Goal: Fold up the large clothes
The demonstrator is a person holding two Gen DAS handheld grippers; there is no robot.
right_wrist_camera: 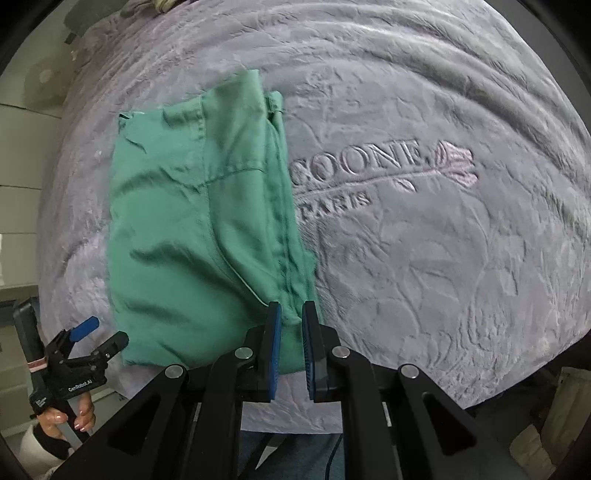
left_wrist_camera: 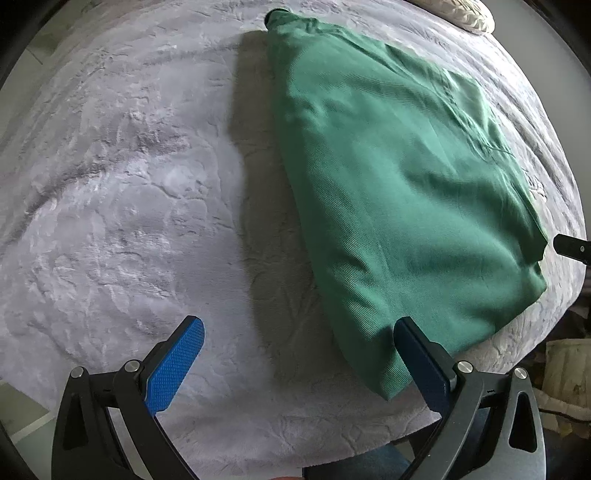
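Note:
A green garment [left_wrist_camera: 399, 192] lies folded into a long strip on a grey plush blanket [left_wrist_camera: 122, 192]. My left gripper [left_wrist_camera: 299, 332] is open and empty, just off the garment's near left corner; its right finger [left_wrist_camera: 421, 354] touches the cloth edge. In the right wrist view the garment [right_wrist_camera: 199, 236] lies left of centre. My right gripper [right_wrist_camera: 291, 317] is nearly closed, with the garment's near right corner between its pads. The left gripper also shows there [right_wrist_camera: 99, 332], open, at the near left corner.
The blanket [right_wrist_camera: 443, 240] carries embossed lettering [right_wrist_camera: 369, 166] to the right of the garment. A cream pillow [left_wrist_camera: 465, 14] lies at the far edge. The bed's near edge runs just under both grippers. Boxes [left_wrist_camera: 565, 376] stand on the floor to the right.

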